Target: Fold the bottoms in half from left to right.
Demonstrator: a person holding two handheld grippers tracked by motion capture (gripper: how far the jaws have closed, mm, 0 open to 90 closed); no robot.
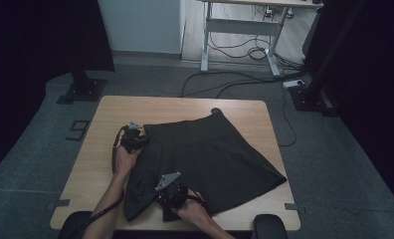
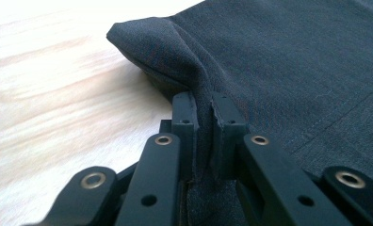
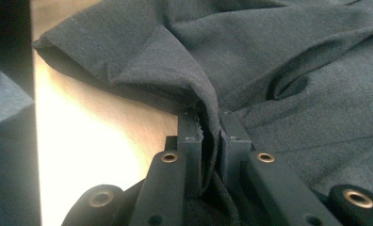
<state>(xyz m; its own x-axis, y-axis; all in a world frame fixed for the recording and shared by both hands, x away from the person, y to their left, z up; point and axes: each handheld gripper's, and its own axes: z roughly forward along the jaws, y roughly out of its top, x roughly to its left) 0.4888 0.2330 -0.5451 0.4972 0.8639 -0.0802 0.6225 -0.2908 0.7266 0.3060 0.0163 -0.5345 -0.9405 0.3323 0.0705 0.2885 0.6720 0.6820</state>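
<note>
Black gripper (image 2: 203, 117) linkages (brass-ringed screw holes), trailing cables.

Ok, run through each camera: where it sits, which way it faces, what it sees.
High view: above the person's side, looking forward and down on table, skirt, both forearms.
Left gripper view: rides the left hand-held gripper, jaws pinching the skirt's corner.
Right gripper view: rides the right hand-held gripper, pinching its hem.
All share the skirt.

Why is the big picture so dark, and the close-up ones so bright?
High view: dim room, the dark skirt hardly shows its folds. Left gripper view: the table glares pale, the far cloth blurs. Right gripper view: table glare again, the nearest black jaws soft.
</note>
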